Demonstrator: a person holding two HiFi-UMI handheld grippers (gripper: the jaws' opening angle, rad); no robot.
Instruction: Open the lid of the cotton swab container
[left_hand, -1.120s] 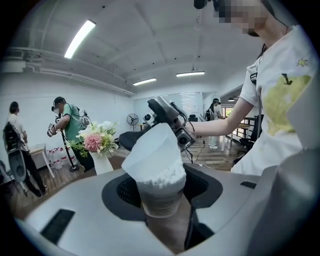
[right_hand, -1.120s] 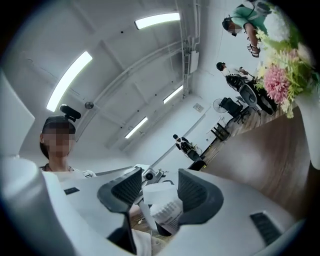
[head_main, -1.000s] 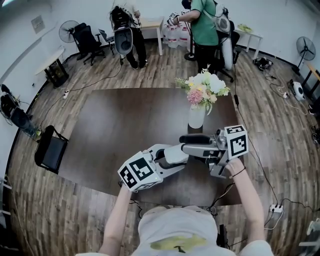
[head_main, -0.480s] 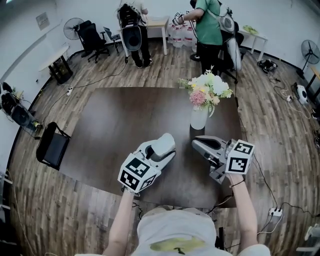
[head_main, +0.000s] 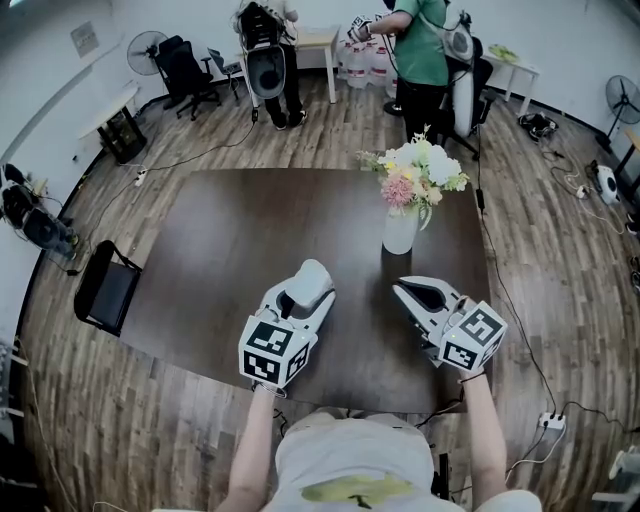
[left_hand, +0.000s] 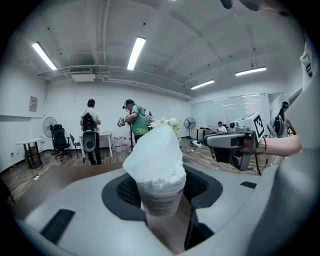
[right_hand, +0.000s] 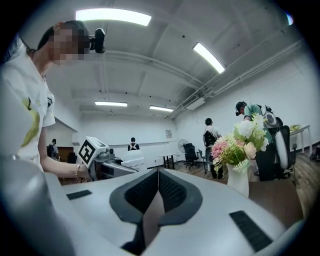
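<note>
My left gripper (head_main: 304, 287) is shut on the cotton swab container (head_main: 309, 279), a small clear tub with a printed label, held just above the dark table (head_main: 230, 240). In the left gripper view the pads press the container's body (left_hand: 160, 200); its white lid (left_hand: 153, 150) stands tipped up, and the white swab tips (left_hand: 162, 179) show under it. My right gripper (head_main: 404, 288) hovers to the right of the container, apart from it, jaws shut with nothing between them (right_hand: 158, 173). It also shows in the left gripper view as the right gripper (left_hand: 234, 143).
A white vase of flowers (head_main: 400, 228) stands on the table just beyond my right gripper. A black chair (head_main: 104, 296) sits off the table's left edge. Two people (head_main: 420, 50) stand by tables at the far wall, with office chairs and fans around.
A second ago my right gripper reached across to the container at my left gripper. It has since pulled back to the right and shut its jaws. The lid now stands open.
</note>
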